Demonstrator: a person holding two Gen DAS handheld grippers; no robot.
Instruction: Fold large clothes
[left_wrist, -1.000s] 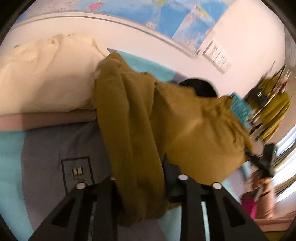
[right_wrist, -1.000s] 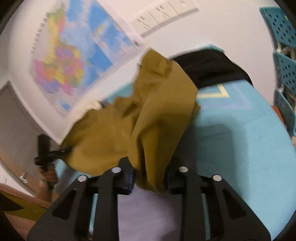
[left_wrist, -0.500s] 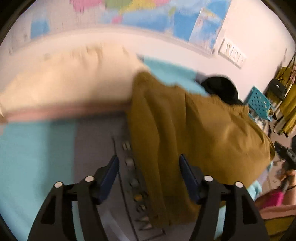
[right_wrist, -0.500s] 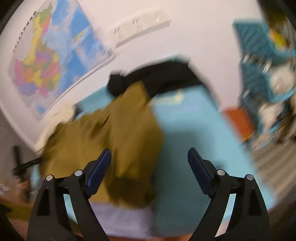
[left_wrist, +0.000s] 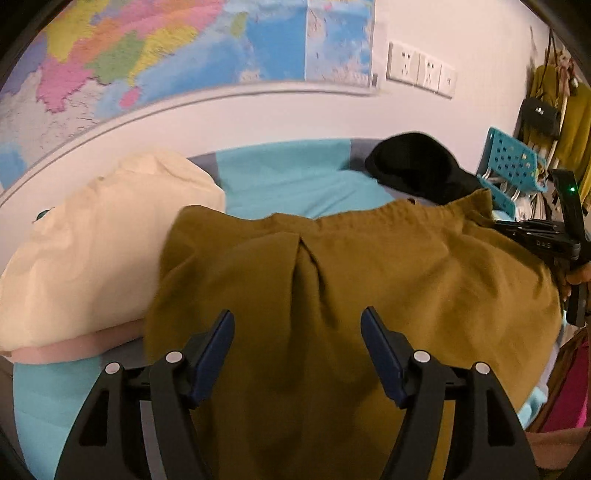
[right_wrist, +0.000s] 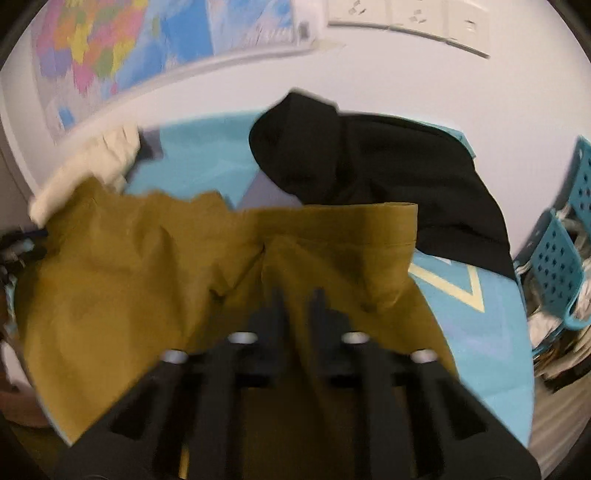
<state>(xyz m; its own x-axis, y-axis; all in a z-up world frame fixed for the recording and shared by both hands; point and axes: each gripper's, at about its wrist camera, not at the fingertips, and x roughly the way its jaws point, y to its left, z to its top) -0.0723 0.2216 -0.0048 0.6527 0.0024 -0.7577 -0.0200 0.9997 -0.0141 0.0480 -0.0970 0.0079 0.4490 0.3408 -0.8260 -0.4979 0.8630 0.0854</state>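
Note:
An olive-mustard garment (left_wrist: 351, 288) lies spread on the turquoise and grey bed cover (left_wrist: 295, 177). My left gripper (left_wrist: 297, 354) is open above the garment's near part, jaws wide apart, holding nothing. In the right wrist view the same garment (right_wrist: 147, 266) lies flat with its hem toward the wall. My right gripper (right_wrist: 297, 299) hovers over its middle with the jaws nearly together; the frame is blurred and no cloth shows between them. The right gripper also shows in the left wrist view (left_wrist: 554, 240) at the garment's right edge.
A cream garment pile (left_wrist: 99, 251) lies left of the olive one. A black garment (right_wrist: 369, 177) lies at the back right by the wall. Blue perforated baskets (right_wrist: 557, 254) stand right of the bed. A map (left_wrist: 166, 55) and sockets (left_wrist: 421, 70) are on the wall.
Both grippers let go of the olive garment, which dropped and now lies spread on the bed. The left gripper stays open; the right gripper opened, then its jaws came nearly together.

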